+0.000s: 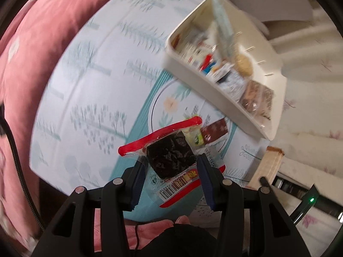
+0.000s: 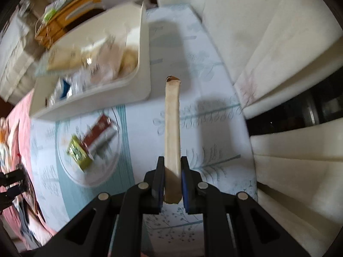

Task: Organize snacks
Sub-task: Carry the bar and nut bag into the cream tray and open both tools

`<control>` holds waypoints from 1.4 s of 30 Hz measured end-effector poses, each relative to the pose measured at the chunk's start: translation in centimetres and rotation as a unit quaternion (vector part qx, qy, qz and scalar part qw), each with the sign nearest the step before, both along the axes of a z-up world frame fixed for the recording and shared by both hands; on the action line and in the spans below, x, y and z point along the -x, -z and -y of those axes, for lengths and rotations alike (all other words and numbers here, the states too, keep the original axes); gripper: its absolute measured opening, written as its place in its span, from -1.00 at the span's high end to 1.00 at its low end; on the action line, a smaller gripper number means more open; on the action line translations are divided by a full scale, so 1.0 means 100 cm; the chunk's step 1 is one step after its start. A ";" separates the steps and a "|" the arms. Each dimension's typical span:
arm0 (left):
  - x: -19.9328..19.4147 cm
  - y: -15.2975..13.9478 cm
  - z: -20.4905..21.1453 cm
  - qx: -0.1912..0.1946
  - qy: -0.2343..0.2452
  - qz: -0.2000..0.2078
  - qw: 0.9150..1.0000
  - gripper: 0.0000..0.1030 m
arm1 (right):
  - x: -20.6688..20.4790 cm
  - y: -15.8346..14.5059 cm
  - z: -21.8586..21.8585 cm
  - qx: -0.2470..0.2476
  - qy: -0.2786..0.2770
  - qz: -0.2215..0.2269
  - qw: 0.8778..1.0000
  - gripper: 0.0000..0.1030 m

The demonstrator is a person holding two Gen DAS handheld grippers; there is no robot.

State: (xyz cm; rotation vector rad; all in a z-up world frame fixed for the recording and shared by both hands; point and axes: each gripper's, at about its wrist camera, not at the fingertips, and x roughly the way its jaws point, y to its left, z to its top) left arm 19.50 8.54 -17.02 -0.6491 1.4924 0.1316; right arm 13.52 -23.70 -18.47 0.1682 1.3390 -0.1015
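Observation:
My left gripper [image 1: 170, 165] is shut on a clear red-edged snack packet [image 1: 169, 156] with a dark block inside, held above the table. My right gripper [image 2: 172, 167] is shut on a long beige snack stick [image 2: 172, 128] that points forward over the table; it also shows in the left wrist view [image 1: 268, 167]. A white bin [image 1: 203, 83] full of several wrapped snacks sits on the table; it also shows in the right wrist view [image 2: 120, 94]. A clear glass plate [image 2: 90, 169] holds a green packet [image 2: 78, 153] and a red-brown packet [image 2: 98, 135].
The table has a pale blue cloth with tree prints [image 1: 90, 85]. A pink cushion [image 1: 27, 42] lies to the left. A cream sofa [image 2: 278, 64] runs along the right. Wooden furniture [image 2: 70, 6] stands at the back left.

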 end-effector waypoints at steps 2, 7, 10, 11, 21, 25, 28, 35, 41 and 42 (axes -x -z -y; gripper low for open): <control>-0.012 -0.010 -0.004 -0.006 0.023 0.012 1.000 0.12 | -0.005 -0.012 -0.002 0.004 0.013 0.020 1.000 0.74; -0.038 -0.033 -0.014 -0.022 0.072 0.041 0.996 0.11 | -0.020 -0.042 -0.011 0.012 0.029 0.070 0.997 0.74; -0.056 -0.036 -0.017 -0.023 0.092 0.053 0.994 0.11 | -0.029 -0.057 -0.017 0.019 0.033 0.100 0.994 0.74; -0.064 -0.038 -0.018 -0.024 0.100 0.058 0.993 0.11 | -0.032 -0.059 -0.018 0.021 0.033 0.106 0.994 0.74; -0.119 -0.037 -0.011 -0.019 0.163 0.134 0.977 0.11 | -0.069 -0.071 -0.037 0.019 0.034 0.174 0.984 0.74; -0.134 -0.028 -0.006 -0.008 0.190 0.163 0.968 0.10 | -0.083 -0.067 -0.044 0.027 0.021 0.190 0.981 0.74; -0.141 -0.020 -0.004 0.003 0.198 0.172 0.965 0.10 | -0.093 -0.060 -0.051 0.039 0.005 0.193 0.980 0.74; -0.146 -0.015 -0.001 -0.009 0.188 0.174 0.967 -0.31 | -0.110 -0.044 -0.049 0.042 0.004 0.182 0.982 0.63; -0.135 -0.017 0.001 -0.016 0.190 0.165 0.968 -0.39 | -0.108 -0.046 -0.046 0.033 0.002 0.178 0.984 0.18; -0.133 -0.018 0.001 -0.015 0.190 0.165 0.968 -0.39 | -0.106 -0.047 -0.044 0.031 0.002 0.178 0.984 0.16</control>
